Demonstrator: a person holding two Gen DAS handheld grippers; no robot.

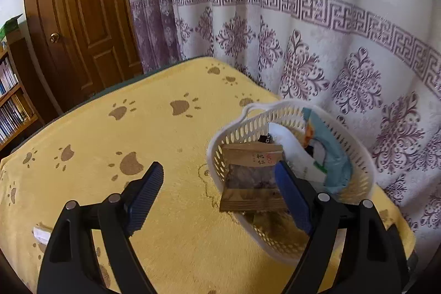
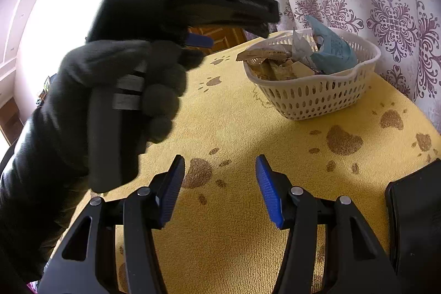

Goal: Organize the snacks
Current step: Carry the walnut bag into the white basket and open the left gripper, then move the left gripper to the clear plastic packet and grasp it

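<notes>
A brown snack packet (image 1: 252,178) lies tilted across the near rim of the white basket (image 1: 358,164), just ahead of the left gripper (image 1: 220,194). That gripper's jaws are spread wide: the right pad (image 1: 293,197) sits right against the packet's edge, whether touching I cannot tell, while the left pad (image 1: 144,197) is well apart from it, over the yellow cloth (image 1: 165,134). More packets, one light blue (image 1: 330,153), fill the basket beyond. The right gripper (image 2: 220,189) has its jaws parted with nothing between them; the basket (image 2: 317,95) lies well ahead of it to the right, and the gloved left hand (image 2: 118,90) is close at its left.
</notes>
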